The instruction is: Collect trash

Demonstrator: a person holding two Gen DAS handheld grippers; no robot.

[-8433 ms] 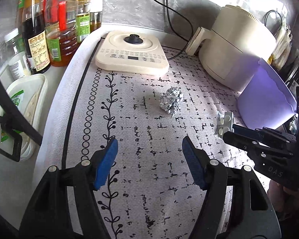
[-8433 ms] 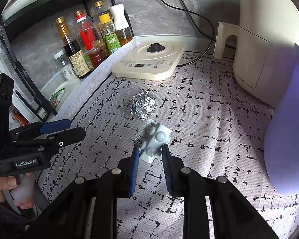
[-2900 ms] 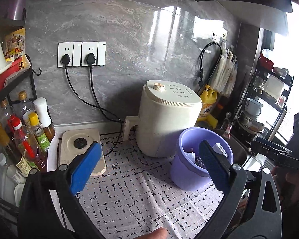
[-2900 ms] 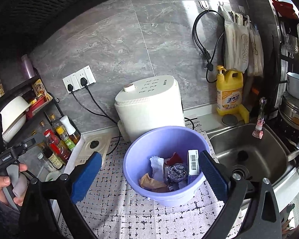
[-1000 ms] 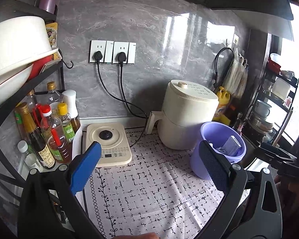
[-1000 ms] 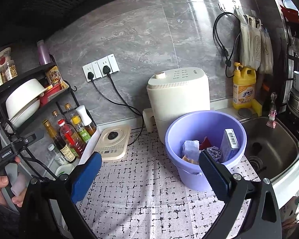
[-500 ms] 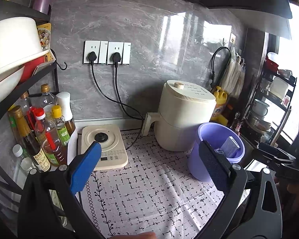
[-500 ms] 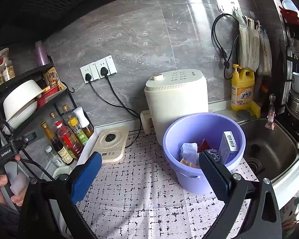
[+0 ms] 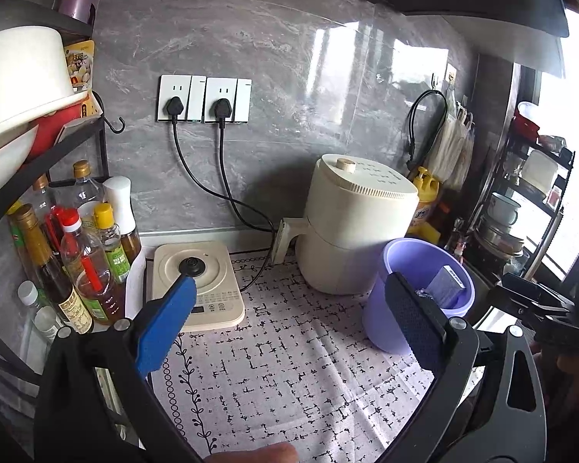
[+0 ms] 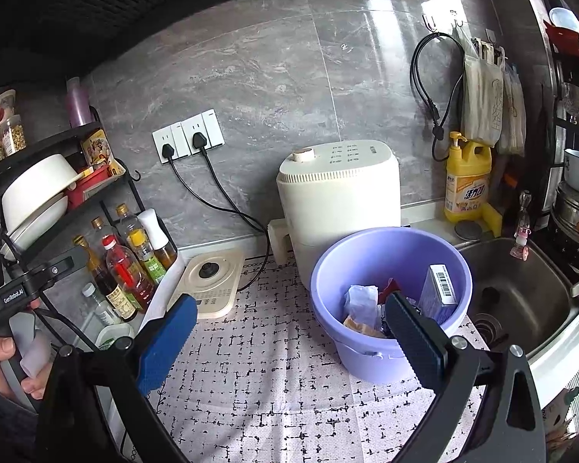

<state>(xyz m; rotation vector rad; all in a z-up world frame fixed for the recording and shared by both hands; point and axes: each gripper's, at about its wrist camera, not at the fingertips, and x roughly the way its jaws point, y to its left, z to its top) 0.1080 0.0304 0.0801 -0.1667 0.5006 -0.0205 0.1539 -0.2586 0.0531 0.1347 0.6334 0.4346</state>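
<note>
A purple bucket (image 10: 370,355) stands on the patterned mat (image 10: 274,382), in front of the cream air fryer (image 10: 339,200). It holds crumpled paper (image 10: 361,303), a small box with a barcode (image 10: 438,293) and other scraps. The bucket also shows in the left wrist view (image 9: 386,328). My left gripper (image 9: 289,324) is open and empty, raised above the mat. My right gripper (image 10: 285,335) is open and empty, held up just left of the bucket. No loose trash shows on the mat.
A cream induction cooker (image 9: 197,285) sits at the back left. Sauce bottles (image 9: 77,254) and a black rack (image 10: 38,231) with bowls line the left side. A steel sink (image 10: 521,297) and a yellow detergent bottle (image 10: 467,181) are on the right. Two cords (image 9: 220,181) run from wall sockets.
Both grippers have drifted slightly and stay raised and open. In the left wrist view the scene has shifted a little to the right. Nothing was picked up or released.
</note>
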